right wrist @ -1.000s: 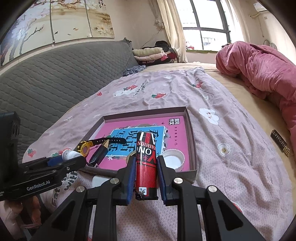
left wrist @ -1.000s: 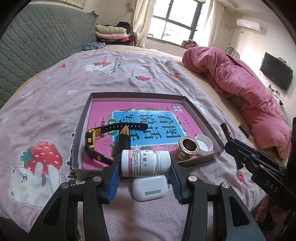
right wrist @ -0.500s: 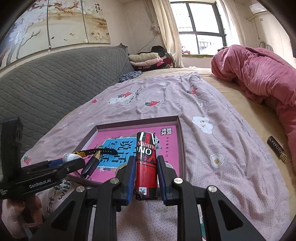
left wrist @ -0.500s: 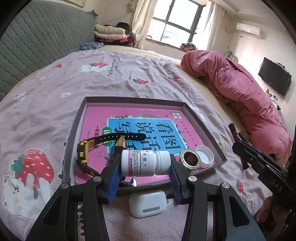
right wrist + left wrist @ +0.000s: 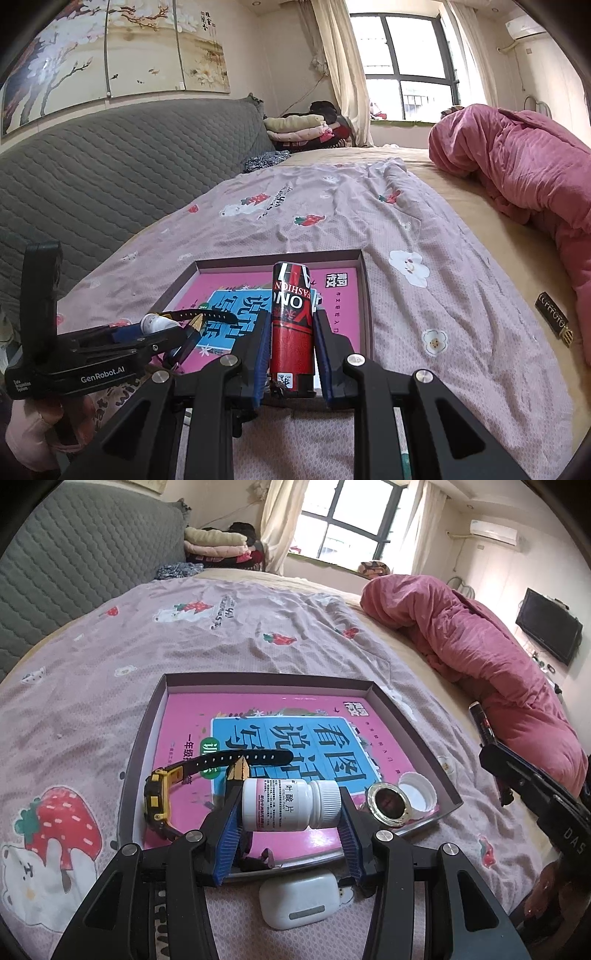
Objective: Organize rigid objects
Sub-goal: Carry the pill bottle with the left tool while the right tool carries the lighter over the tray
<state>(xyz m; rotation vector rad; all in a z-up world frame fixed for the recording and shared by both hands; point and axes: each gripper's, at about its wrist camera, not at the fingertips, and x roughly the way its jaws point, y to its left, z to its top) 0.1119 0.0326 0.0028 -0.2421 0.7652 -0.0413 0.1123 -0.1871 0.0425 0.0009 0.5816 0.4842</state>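
Observation:
My left gripper [image 5: 290, 808] is shut on a white pill bottle [image 5: 290, 805] held sideways over the near edge of a shallow tray [image 5: 266, 679]. In the tray lie a pink and blue book [image 5: 295, 734], a yellow and black watch [image 5: 159, 797], a gold ring-shaped lid [image 5: 388, 805] and a white cap [image 5: 417, 792]. A white earbud case [image 5: 303, 899] lies on the bedspread just in front of the tray. My right gripper [image 5: 290, 332] is shut on a red and black can [image 5: 291, 325], upright over the tray's [image 5: 365, 295] near right side.
The tray sits on a pink strawberry-print bedspread [image 5: 110, 657]. A crumpled pink quilt [image 5: 480, 646] lies at the right. A grey padded headboard [image 5: 92, 177] runs along the left. A small dark tag [image 5: 552, 317] lies on the bed at the right.
The left gripper has carried the pill bottle forward from over the earbud case to over the tray's near edge. The can stays gripped in the right gripper, with the view tilted up slightly.

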